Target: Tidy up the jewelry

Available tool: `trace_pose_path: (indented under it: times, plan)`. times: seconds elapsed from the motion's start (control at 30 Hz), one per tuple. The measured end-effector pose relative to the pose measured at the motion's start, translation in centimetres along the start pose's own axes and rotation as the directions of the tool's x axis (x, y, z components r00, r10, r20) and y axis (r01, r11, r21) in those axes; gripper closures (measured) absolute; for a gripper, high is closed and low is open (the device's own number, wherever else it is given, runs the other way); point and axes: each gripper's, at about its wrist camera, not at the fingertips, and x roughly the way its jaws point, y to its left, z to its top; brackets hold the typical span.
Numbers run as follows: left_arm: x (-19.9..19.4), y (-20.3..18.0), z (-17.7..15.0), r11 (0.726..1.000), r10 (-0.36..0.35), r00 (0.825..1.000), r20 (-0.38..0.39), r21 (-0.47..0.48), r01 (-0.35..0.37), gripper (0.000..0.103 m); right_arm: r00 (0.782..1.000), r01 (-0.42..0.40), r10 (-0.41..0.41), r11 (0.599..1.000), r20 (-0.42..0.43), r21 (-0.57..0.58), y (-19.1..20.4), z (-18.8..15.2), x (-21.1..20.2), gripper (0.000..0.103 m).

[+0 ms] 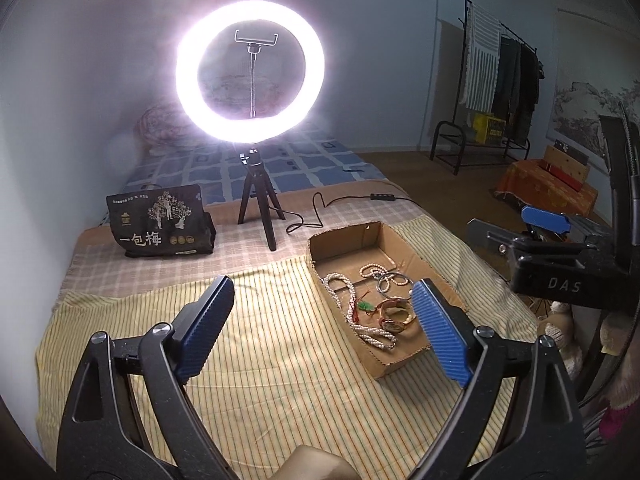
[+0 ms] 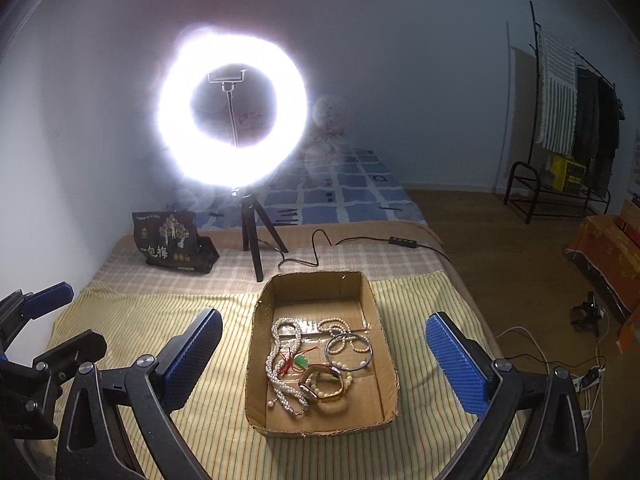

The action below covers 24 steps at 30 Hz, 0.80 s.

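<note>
A shallow cardboard box (image 2: 382, 340) lies on the striped yellow cloth (image 2: 160, 312); it also shows in the left wrist view (image 1: 400, 360). Inside lie a pearl necklace (image 2: 280, 364), a green pendant on red cord (image 2: 301, 361), a silver bangle (image 2: 349, 352), a beaded bracelet (image 2: 338, 326) and a brown watch (image 2: 324, 386). My right gripper (image 2: 324, 354) is open and empty, fingers either side of the box, above it. My left gripper (image 1: 322, 312) is open and empty, left of the box, with its right finger (image 1: 438, 328) over the box's edge.
A lit ring light on a tripod (image 2: 252, 240) stands behind the box, its cable (image 2: 360, 242) trailing right. A black printed bag (image 2: 172, 246) sits at the back left. The bed's right edge drops to the floor; a clothes rack (image 2: 576, 120) stands far right.
</note>
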Motion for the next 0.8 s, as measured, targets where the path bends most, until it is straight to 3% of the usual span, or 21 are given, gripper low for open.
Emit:
trace_pose_path:
  times: [0.2,0.3,0.8]
  plan:
    - [-0.7,0.1,-0.1,0.997,0.045,0.999,0.031,0.059,-0.047,0.008,1.0,-0.024,0.024,1.0,0.005,0.008,0.1,-0.3,0.2,0.0]
    - [-1.3,0.4,-0.2,0.998,0.048,0.998,0.039,0.049,-0.05,0.0,0.999,-0.028,0.028,1.0,0.019,0.007,0.3,-0.3,-0.4,0.0]
    - [-3.3,-0.3,-0.8,0.995,0.084,0.996,0.037,0.056,-0.086,0.0,0.998,-0.023,0.022,1.0,0.054,0.02,0.4,-0.7,-1.7,0.0]
